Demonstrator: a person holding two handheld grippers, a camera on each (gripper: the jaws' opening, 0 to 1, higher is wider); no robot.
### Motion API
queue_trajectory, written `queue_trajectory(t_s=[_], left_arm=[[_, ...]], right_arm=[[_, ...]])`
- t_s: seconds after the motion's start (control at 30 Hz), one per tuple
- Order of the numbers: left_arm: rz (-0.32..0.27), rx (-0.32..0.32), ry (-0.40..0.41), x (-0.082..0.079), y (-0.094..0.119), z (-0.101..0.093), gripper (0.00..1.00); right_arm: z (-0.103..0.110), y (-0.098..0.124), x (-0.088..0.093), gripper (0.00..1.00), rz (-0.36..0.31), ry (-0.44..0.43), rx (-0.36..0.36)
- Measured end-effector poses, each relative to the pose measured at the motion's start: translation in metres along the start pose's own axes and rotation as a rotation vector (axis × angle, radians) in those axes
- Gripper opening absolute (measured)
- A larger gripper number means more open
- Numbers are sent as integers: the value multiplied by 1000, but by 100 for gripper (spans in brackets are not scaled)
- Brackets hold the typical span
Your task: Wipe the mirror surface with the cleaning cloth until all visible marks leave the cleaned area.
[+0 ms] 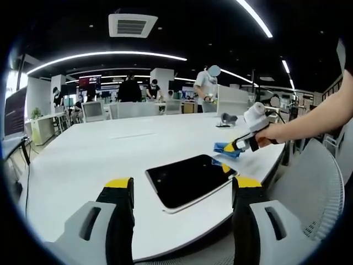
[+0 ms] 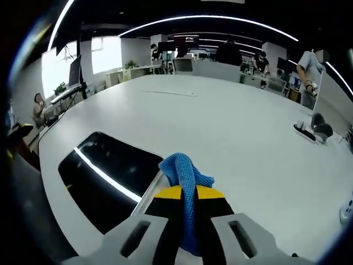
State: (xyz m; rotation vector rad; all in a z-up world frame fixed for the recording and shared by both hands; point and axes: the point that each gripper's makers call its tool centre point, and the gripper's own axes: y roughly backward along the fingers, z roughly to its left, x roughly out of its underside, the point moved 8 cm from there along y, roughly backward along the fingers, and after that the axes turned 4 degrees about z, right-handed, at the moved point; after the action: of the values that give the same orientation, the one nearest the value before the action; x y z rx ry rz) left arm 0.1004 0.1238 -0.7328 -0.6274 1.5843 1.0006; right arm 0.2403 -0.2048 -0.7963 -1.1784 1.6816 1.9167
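One dark mirror (image 1: 190, 179) lies flat on the white table (image 1: 99, 154), near its front edge. One blue cleaning cloth (image 2: 185, 179) is pinched between the closed jaws of the right gripper (image 2: 188, 194), just at the mirror's edge, at about two o'clock from the mirror in the left gripper view. The left gripper (image 1: 182, 190) hangs wide open, empty, at six o'clock from the mirror.

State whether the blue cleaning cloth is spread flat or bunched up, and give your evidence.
Bunched up. In the right gripper view the blue cleaning cloth rises as a crumpled wad, pinched between the shut jaws of the right gripper, beside the mirror.
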Motion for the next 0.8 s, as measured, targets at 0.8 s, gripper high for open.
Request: queue_trajectory(t_s=[0.8], left_arm=[[-5, -3, -1, 1, 0, 1, 70]], right_arm=[[-2, -8, 16, 6, 87, -34, 4]])
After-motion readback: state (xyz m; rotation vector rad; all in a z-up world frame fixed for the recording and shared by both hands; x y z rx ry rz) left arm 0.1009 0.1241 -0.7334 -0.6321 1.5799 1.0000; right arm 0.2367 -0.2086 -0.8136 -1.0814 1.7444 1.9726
